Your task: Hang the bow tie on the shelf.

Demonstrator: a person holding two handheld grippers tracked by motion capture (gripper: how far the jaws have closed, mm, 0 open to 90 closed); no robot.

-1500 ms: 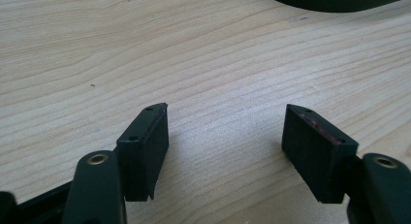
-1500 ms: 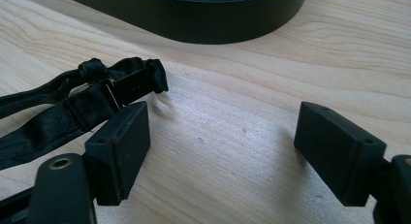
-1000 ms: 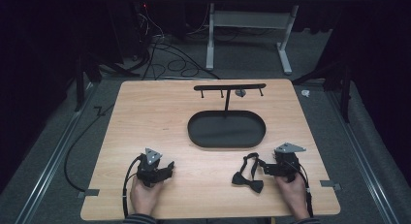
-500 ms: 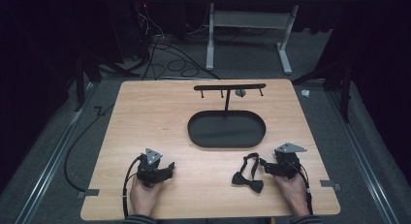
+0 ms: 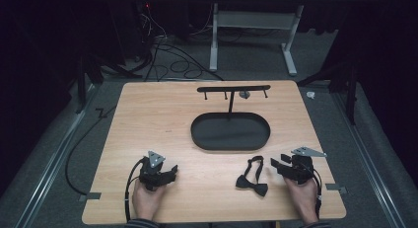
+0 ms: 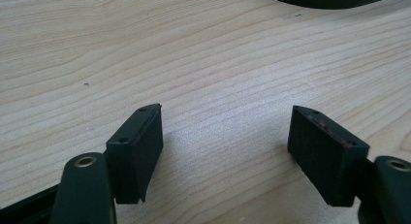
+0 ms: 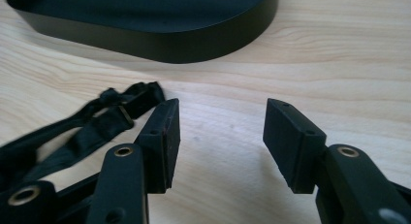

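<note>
A black bow tie with its strap lies flat on the wooden table near the front right. My right gripper rests just to its right, pointing left at it. In the right gripper view the strap lies outside the left jaw of the right gripper. Its jaws have just been closing, stand partly open, and have only bare wood between them. My left gripper rests at the front left. In the left gripper view this gripper is open wide over bare wood.
A black oval tray sits mid-table, its wall close ahead of the right gripper. A T-shaped stand rises behind it, with a small grey thing hanging from its bar. Cables trail off the table's left side.
The right hand has shifted only slightly beside the bow tie. The left gripper and the bow tie lie as before.
</note>
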